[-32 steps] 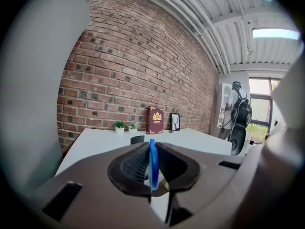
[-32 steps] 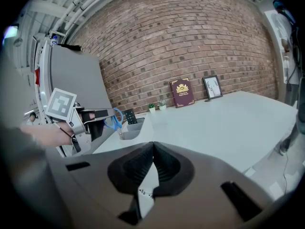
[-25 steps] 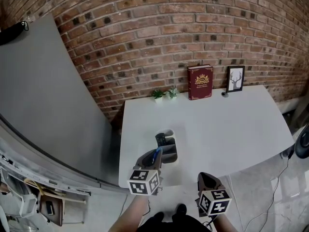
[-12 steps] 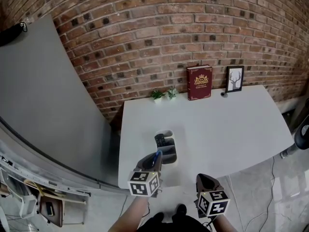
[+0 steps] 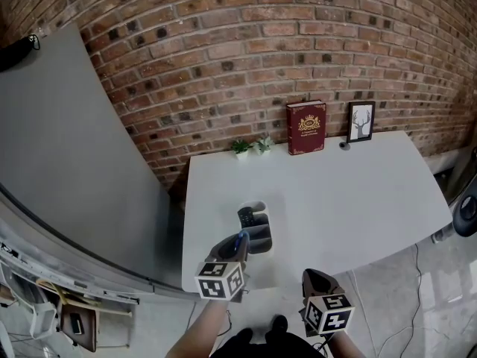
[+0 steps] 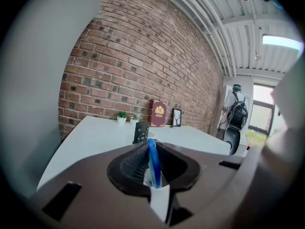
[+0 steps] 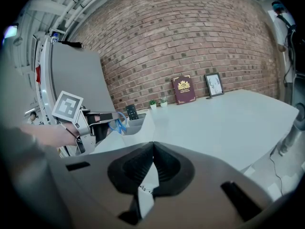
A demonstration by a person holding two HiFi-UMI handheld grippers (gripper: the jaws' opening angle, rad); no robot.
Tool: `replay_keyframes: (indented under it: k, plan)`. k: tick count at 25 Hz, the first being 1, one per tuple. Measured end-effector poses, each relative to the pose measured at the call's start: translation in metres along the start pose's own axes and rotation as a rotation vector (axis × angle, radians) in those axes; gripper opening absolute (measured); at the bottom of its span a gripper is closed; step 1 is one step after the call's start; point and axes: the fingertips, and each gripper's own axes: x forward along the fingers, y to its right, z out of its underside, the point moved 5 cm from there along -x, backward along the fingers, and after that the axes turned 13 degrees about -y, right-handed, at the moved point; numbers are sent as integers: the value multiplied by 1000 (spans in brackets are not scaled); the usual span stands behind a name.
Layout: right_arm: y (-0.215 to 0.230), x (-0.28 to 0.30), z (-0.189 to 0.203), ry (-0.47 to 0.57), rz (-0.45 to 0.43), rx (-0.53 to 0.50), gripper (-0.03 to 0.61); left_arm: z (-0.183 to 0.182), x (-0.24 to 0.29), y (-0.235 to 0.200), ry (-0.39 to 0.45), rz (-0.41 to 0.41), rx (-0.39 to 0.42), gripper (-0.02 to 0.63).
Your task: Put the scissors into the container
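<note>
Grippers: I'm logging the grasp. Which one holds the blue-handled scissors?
The left gripper: its jaws are shut on the blue-handled scissors. The right gripper has its jaws shut on nothing.

L hand-held gripper (image 5: 238, 242): jaws clamped on scissors (image 6: 153, 165), held fwd | R hand-held gripper (image 5: 316, 276): jaws together, nothing between, low nr body

A container (image 5: 258, 239) sits near the counter's (image 5: 350, 192) front left edge, with a remote (image 5: 246, 216) at its far end. Along the back, against the wall (image 5: 261, 51), stand plants (image 5: 241, 147), a book (image 5: 306, 127) and a frame (image 5: 361, 121), left to right. The left tool (image 5: 238, 243), gripping scissors (image 6: 152, 163), is just before the container; the right tool (image 5: 317, 278) is further right, off the counter.
</note>
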Motion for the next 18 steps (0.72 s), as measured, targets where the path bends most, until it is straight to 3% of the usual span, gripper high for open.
replay_keyframes:
  k: [9,13,18]
  plan:
    - [0,0,2,-6,3,-1,0,4,0,-3,-32,4,-7,46]
    - [-2,2,3,-11,-4,-5,0,7,-5,-4,-40,-1,-11,94]
    - [-7,6,3,-18,-16,-17,0,15,-14,-5,-55,-2,-15,106]
